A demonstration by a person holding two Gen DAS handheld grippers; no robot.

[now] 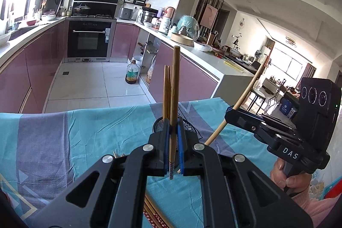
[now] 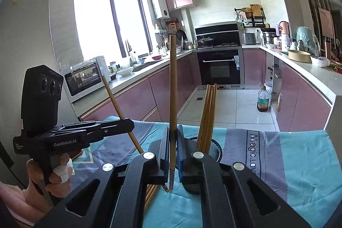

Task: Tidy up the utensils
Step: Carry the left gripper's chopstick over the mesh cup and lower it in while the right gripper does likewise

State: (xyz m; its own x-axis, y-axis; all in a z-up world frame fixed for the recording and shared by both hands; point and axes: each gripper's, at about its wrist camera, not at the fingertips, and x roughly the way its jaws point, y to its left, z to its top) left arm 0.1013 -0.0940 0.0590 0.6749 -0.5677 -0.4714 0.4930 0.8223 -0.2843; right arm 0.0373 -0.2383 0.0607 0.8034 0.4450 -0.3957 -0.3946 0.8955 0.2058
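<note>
Both hands hold a gripper over a table under a teal and grey patterned cloth [image 1: 89,134]. The left gripper [image 1: 174,140] has its jaws clamped narrow on one brown wooden chopstick [image 1: 175,87], which stands nearly upright, patterned end hanging below the pads. The right gripper [image 2: 172,149] is the same: jaws pinched tight on a second brown wooden chopstick [image 2: 172,78], also close to vertical, patterned end down. In the left view the right gripper's chopstick looks slanted, leaning away to the upper right.

Key relation: the black wire-mesh round holder [image 2: 213,146] stands on the cloth just ahead of both grippers. In the right view it lies slightly right of the jaws; in the left view it lies straight ahead, mostly hidden behind the fingers. A bundle of bamboo chopsticks [image 2: 208,112] already stands in it, leaning a little. Both held sticks have their long axis roughly in line with the holder's opening, so I judge a short move forward and then down is all each needs. Which hand is nearer I cannot tell; both look close.

More loose patterned chopsticks [image 1: 156,215] lie flat on the cloth under the grippers, nearer the person, so sorting is partly done, I judge. Risk: the lowered tip snags the mesh rim or knocks the standing bundle.
</note>
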